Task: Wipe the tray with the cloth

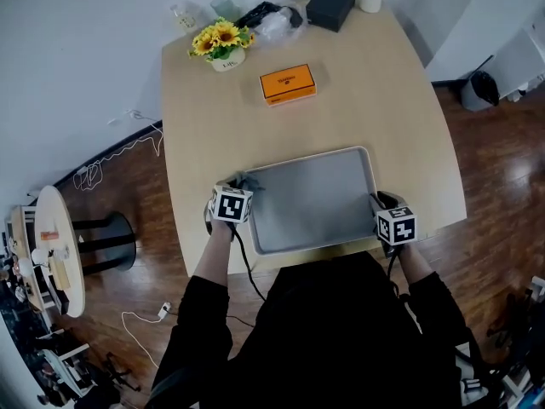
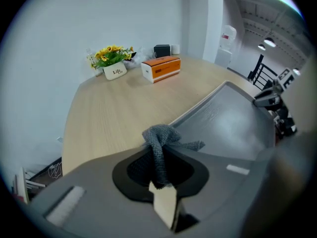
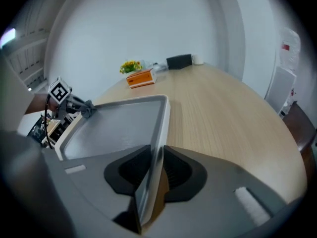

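Two roles: the right gripper [image 3: 151, 182] is clamping the tray [image 3: 119, 125] by its rim, likely steadying it, while the left gripper [image 2: 162, 185] is pinching the cloth [image 2: 161, 143].

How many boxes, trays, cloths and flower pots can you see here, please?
Boxes: 2, the orange box and the black box
Trays: 1, the tray
Cloths: 1, the cloth
Flower pots: 1, the flower pot
Total: 5
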A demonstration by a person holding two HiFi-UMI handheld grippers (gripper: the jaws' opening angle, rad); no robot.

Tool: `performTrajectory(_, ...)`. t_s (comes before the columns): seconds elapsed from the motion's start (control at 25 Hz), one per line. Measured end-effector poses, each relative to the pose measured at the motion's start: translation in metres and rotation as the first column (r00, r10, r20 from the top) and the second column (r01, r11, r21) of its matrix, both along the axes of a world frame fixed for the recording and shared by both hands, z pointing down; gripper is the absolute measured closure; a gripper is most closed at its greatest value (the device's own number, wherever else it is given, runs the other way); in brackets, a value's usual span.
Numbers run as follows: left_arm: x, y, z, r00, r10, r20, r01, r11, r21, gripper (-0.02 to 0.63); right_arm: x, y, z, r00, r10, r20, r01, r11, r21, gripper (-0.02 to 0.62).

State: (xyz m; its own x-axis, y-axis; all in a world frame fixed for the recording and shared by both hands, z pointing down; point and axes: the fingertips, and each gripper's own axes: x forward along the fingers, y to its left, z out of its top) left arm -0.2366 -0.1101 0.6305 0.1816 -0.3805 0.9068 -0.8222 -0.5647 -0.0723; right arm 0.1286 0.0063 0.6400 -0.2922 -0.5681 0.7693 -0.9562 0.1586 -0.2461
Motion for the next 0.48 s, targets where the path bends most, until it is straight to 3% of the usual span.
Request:
performTrajectory(0.16, 0.011, -0.021, 0.0, 1.0, -0.002, 0.022, 0.001, 1.0, 0.029, 0.583, -0.001, 0.008, 0.001, 0.997, -0.028, -0.072, 0.026, 0.999, -0.025, 0.525)
performTrajectory(0.28, 0.018, -0.026, 0.006, 0.995, 0.039, 0.093, -0.04, 0.999, 0.007, 0.548, -0.005, 0.016, 0.0, 0.992, -0.05, -0.115, 0.046, 0.998, -0.042, 0.509)
performTrajectory(0.48, 0.018, -0.025, 0.01, 0.98, 0.068, 0.189, -0.066, 0.998, -0.016, 0.548, -0.003, 0.023, 0.001, 0.992, -0.051, -0.117, 0.045, 0.997, -0.055, 0.525)
